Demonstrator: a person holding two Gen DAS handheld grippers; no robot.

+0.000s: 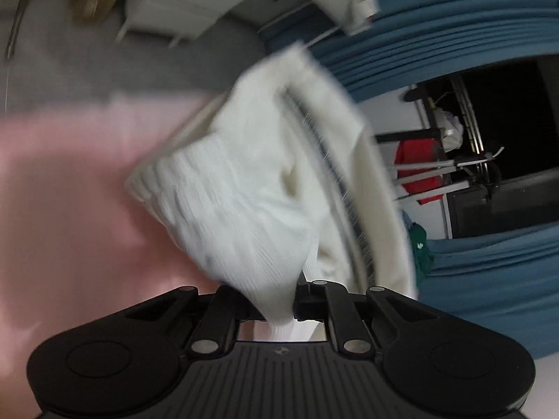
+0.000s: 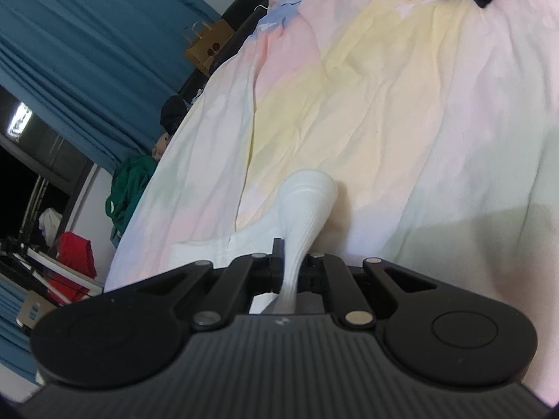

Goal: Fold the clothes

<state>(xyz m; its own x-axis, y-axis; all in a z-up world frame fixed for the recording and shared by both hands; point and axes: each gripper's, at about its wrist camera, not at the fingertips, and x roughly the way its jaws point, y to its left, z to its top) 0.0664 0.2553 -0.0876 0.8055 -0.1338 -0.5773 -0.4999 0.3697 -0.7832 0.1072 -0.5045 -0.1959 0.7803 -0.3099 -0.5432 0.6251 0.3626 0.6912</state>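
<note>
Both grippers (image 1: 276, 300) (image 2: 291, 272) pinch socks (image 1: 244, 192) (bedsheet (image 2: 384, 104) beneath).

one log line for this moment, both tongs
left tongs: shut on white sock | right tongs: shut on white sock | surface: pastel bedsheet

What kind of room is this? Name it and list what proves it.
Probably a bedroom. A rumpled pastel bedsheet covers the surface, blue curtains hang by a dark window, and green clothes are heaped at the bed's edge.
</note>
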